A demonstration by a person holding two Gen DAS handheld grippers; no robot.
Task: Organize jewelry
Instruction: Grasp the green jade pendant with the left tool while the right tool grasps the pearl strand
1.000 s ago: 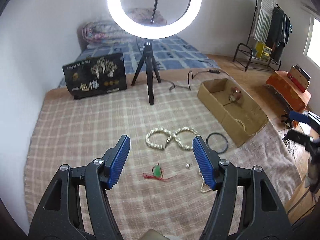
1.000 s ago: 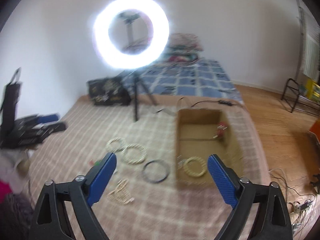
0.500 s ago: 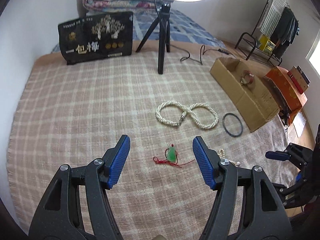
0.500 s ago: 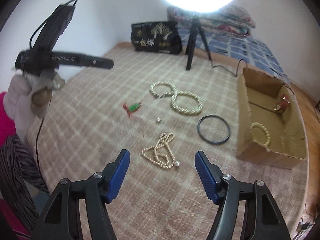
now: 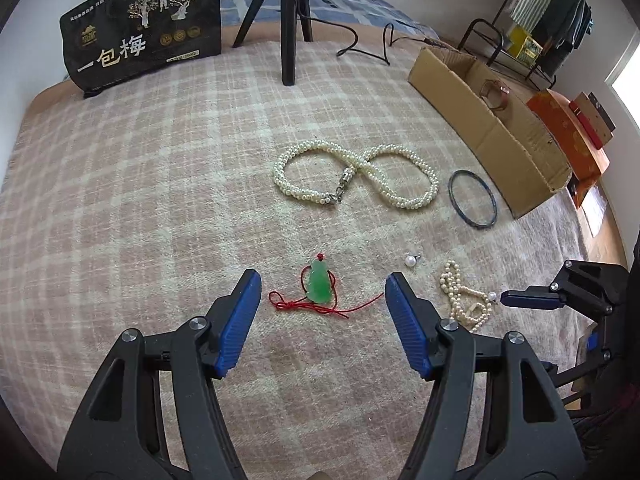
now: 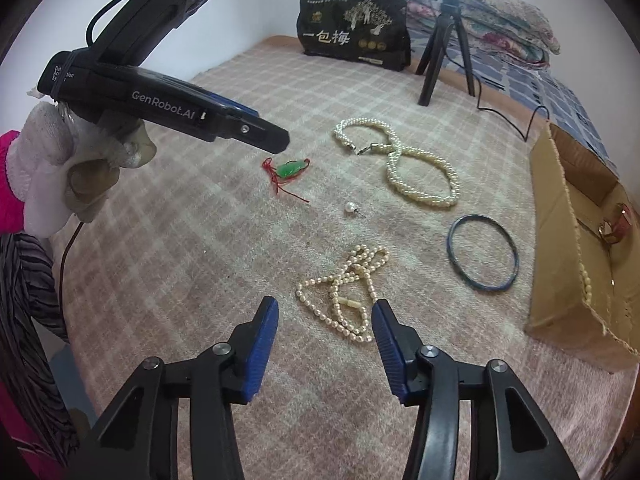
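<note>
Green jade is what I see first through the left wrist camera: the jade pendant [image 5: 319, 287] on its red cord [image 5: 320, 307] lies on the checked blanket [image 5: 140, 200] just ahead of my left gripper [image 5: 322, 294], roughly centred between the blue pads, which stand wide and touch nothing. Beyond it the thick pearl necklace [image 5: 356, 178] sits in a figure-eight near the blanket's middle, with the dark bangle [image 5: 473, 199] beside it and the cardboard box [image 5: 492, 128] along the right edge. A loose pearl stud [image 5: 411, 261] lies right of the pendant. Through the right wrist camera, my right gripper [image 6: 325, 320] hangs over the thin pearl strand [image 6: 347, 294], whose near loops lie just ahead of the tips and partly between them; the jaws have just been closing to a middling gap, and the pads are not on the beads. Further off, the gloved hand [image 6: 60, 168] holds the left gripper over the pendant.
</note>
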